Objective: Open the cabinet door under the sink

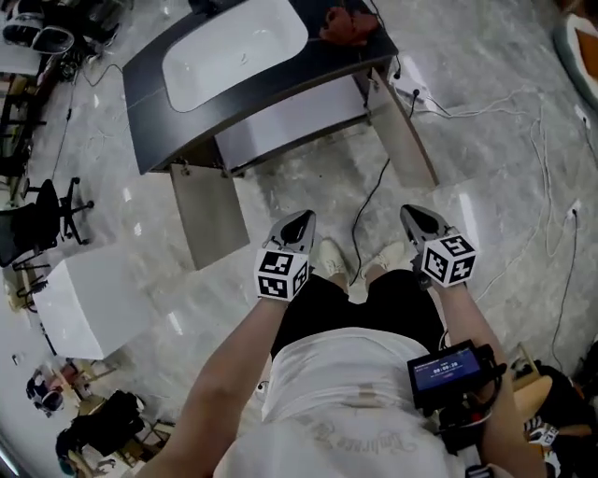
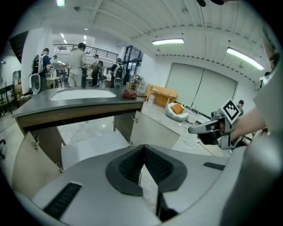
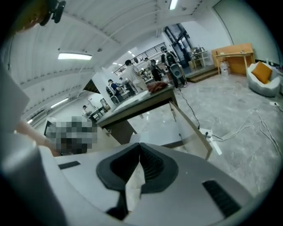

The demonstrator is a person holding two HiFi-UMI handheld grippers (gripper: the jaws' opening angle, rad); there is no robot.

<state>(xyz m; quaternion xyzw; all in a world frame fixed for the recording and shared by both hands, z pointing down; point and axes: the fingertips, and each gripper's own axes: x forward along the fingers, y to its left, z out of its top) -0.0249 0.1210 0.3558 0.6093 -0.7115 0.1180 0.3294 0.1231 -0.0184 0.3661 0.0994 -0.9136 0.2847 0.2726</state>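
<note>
Shirt point(image 1: 346, 392) in white and black shorts point(image 1: 374, 303) fill the near edge of the head view, and a small screen device point(image 1: 448, 372) sits at the person's right side. Just ahead, both claws hang over the marble floor point(image 1: 308, 177), well apart from the cabinet point(image 1: 299, 117) and touching nothing. The left claw point(image 1: 301, 217) has its jaws pressed together with nothing between them. The right claw point(image 1: 414, 213) is likewise closed and empty, its pads meeting at the tips in the right gripper view. Between the two stand the person's white shoes point(image 1: 332, 260), and a black cable point(image 1: 369, 196) runs from beside them across the floor toward the cabinet. Beyond, the cabinet under the sink point(image 1: 234, 42) stands with both doors already swung out. The left door point(image 1: 207, 219) hangs below the near left corner of the counter point(image 1: 149, 121) and the right door point(image 1: 406, 135) below the near right corner. Each is angled out toward the person, with the pale inside of the cabinet showing between them. The white sink takes up most of the dark counter, and a red cloth point(image 1: 348, 26) lies toward its far right corner. On the floor past the counter's right end lies a power strip point(image 1: 411, 91) with white leads trailing off; past its left end stand a white box point(image 1: 93, 299) and a black office chair point(image 1: 47, 219). In the left gripper view, people point(image 2: 79, 62) stand beyond the counter's far edge.
</note>
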